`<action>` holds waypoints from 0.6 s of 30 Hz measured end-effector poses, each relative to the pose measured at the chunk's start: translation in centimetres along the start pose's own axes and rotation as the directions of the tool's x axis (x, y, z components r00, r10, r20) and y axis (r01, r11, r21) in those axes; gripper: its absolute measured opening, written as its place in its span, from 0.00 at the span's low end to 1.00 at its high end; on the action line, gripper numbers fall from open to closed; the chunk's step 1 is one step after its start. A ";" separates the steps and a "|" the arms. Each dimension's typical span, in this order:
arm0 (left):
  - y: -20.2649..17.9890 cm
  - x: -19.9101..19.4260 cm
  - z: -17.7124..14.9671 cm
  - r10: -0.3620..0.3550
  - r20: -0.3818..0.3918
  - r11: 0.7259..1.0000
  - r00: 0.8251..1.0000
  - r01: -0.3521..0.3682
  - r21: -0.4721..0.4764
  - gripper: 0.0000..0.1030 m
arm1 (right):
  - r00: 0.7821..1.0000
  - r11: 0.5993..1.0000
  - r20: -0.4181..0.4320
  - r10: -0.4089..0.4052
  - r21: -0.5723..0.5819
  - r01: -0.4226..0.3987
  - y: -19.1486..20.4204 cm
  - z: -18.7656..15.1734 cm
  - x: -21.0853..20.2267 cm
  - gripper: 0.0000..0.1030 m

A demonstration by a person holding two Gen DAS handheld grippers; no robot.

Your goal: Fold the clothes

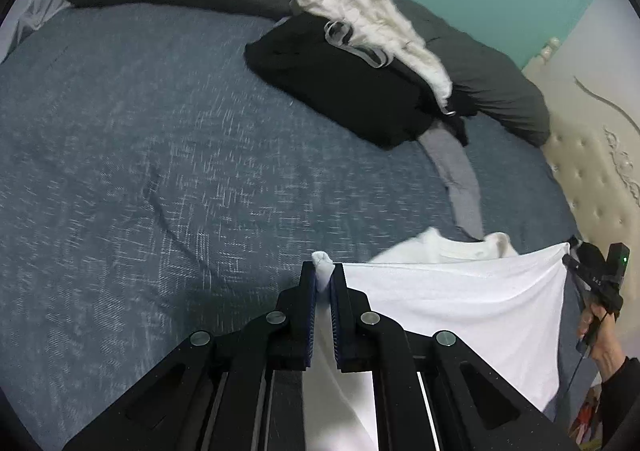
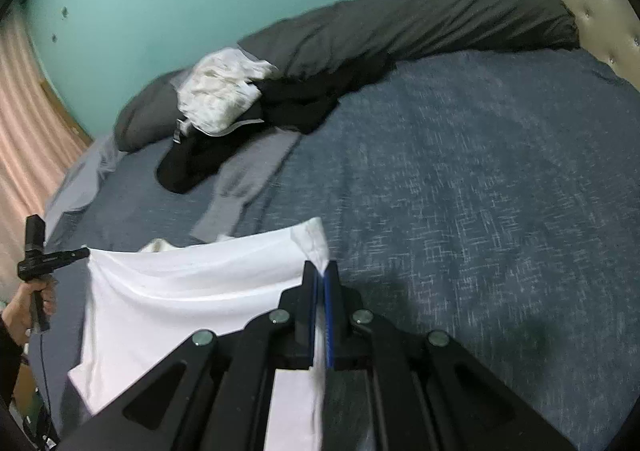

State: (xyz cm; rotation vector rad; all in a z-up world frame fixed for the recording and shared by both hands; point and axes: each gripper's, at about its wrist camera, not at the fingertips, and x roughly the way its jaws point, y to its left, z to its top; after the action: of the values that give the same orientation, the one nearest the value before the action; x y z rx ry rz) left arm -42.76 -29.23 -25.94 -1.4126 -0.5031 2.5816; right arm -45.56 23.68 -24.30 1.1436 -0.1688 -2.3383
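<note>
A white T-shirt (image 1: 460, 299) hangs stretched between my two grippers above the blue bedspread (image 1: 160, 131). My left gripper (image 1: 323, 269) is shut on one top corner, and a tuft of white cloth pokes out past its tips. At the right edge of the left wrist view, the right gripper (image 1: 572, 246) pinches the opposite corner, with a hand (image 1: 600, 331) on its handle. In the right wrist view my right gripper (image 2: 321, 267) is shut on its corner of the T-shirt (image 2: 192, 283). The left gripper (image 2: 85, 253) holds the far corner at the left.
A pile of clothes lies at the back of the bed: a black garment (image 1: 340, 79), a fluffy white one (image 1: 372, 15) and a grey piece (image 1: 456, 171). Dark grey bedding (image 2: 420, 19) lines the teal wall. A cream tufted headboard (image 1: 600, 155) stands at the right.
</note>
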 end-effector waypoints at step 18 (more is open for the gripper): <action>-0.1 3.3 -0.4 0.105 -0.017 0.993 0.994 -0.104 0.053 0.17 | 0.984 0.991 -0.118 -0.135 -0.005 0.135 -1.8 -1.5 5.9 0.23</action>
State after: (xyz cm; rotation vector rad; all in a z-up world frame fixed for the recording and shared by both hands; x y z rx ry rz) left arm -44.25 -28.12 -28.74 -1.4837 -0.3653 2.6378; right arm -48.09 22.40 -29.95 1.3281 -0.0531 -2.3784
